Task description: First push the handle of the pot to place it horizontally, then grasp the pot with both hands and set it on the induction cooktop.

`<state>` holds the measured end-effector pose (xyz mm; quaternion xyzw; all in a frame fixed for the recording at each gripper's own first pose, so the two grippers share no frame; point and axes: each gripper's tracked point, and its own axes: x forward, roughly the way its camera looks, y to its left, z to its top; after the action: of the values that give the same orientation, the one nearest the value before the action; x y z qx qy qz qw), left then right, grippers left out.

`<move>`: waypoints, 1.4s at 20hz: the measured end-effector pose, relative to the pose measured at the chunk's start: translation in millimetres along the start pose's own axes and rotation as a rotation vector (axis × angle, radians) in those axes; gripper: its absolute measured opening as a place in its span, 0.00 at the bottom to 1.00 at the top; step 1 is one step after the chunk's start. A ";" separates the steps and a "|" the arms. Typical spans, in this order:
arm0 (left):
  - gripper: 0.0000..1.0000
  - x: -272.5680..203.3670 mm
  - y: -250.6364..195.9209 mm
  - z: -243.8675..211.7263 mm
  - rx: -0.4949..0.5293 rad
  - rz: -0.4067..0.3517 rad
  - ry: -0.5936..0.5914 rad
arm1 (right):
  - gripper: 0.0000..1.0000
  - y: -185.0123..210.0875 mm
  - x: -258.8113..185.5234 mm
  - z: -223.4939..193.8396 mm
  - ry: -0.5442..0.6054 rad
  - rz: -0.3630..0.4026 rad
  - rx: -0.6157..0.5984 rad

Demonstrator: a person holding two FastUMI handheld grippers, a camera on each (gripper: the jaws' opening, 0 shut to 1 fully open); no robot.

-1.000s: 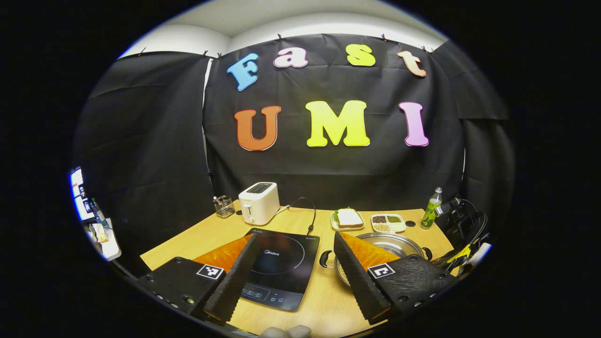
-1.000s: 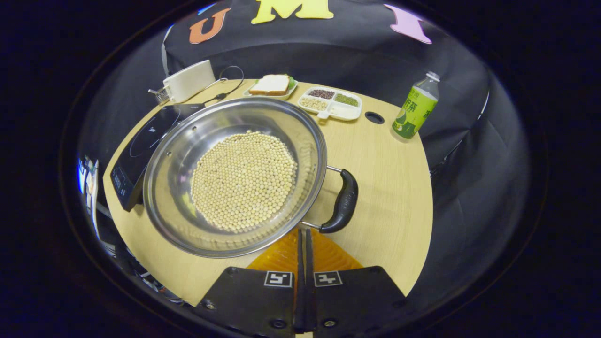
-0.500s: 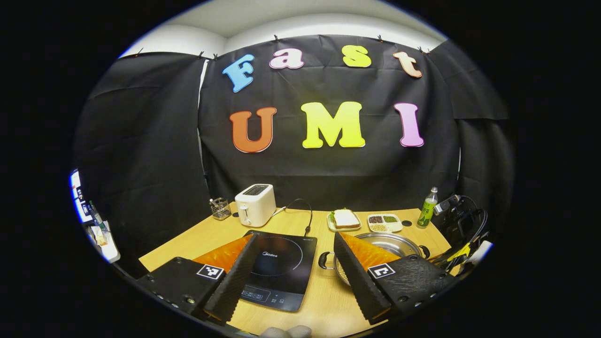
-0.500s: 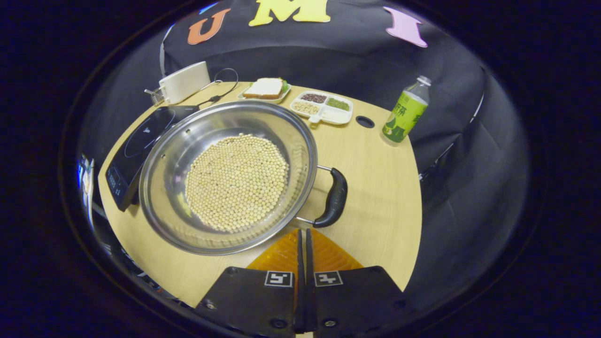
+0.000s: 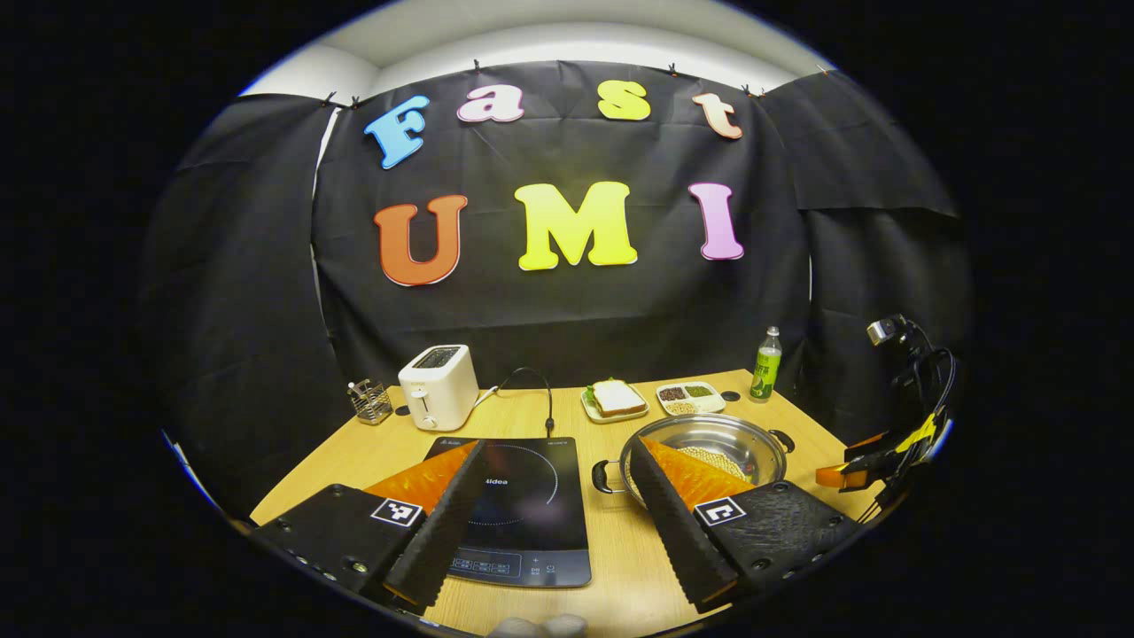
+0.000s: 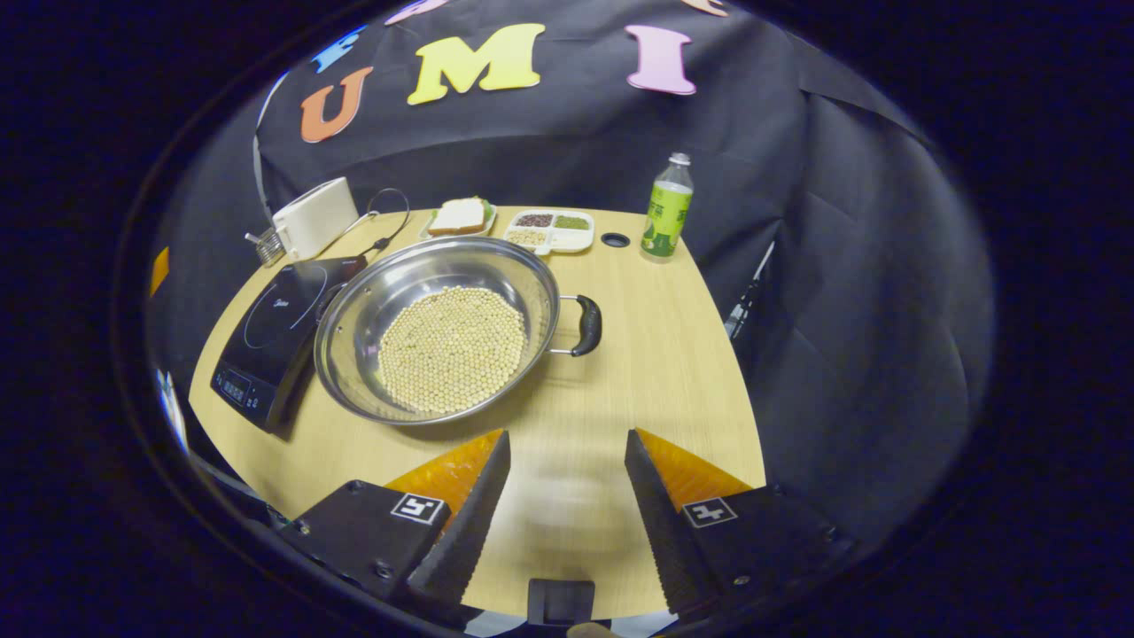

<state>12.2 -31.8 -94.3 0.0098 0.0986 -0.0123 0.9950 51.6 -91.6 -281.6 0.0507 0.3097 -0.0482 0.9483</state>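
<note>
Your right claw [image 6: 560, 470] has pulled back and spread wide, holding nothing; the left claw [image 5: 554, 496] stays wide. The pot [image 6: 438, 341], frame center beside the induction cooktop [image 6: 275, 341], has handles level: grasp next.

Right gripper [image 6: 560, 501] now spread wide, farther back from the pot [image 6: 438, 341].

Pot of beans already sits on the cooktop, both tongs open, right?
Not quite. In the right gripper view the pot stands on the table beside the cooktop, not on it. Both tongs, left and right, are open.
</note>
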 end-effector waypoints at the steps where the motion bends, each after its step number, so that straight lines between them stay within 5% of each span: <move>1: 0.96 2.4 -0.3 -3.5 0.001 -0.008 0.005 | 0.83 -1.3 -5.1 -4.3 -0.003 -0.005 0.019; 9: 0.96 44.0 -33.5 -36.5 -0.052 -0.032 0.104 | 0.83 -7.2 13.5 9.7 0.002 0.029 0.067; 14: 0.96 91.0 -48.7 -60.9 -0.074 -0.004 0.179 | 0.82 6.0 50.9 41.8 0.018 0.088 0.016; 19: 0.96 133.7 -51.4 -90.1 -0.052 0.032 0.256 | 0.82 1.5 93.1 72.4 0.029 0.064 -0.058; 28: 0.96 178.9 -65.4 -133.0 -0.030 0.025 0.375 | 0.82 6.0 145.6 76.1 0.113 0.086 -0.091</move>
<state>159.7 -98.3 -261.0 -0.0018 0.2825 0.0033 0.9593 213.7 -104.0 -306.3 0.0234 0.3620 0.0097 0.9318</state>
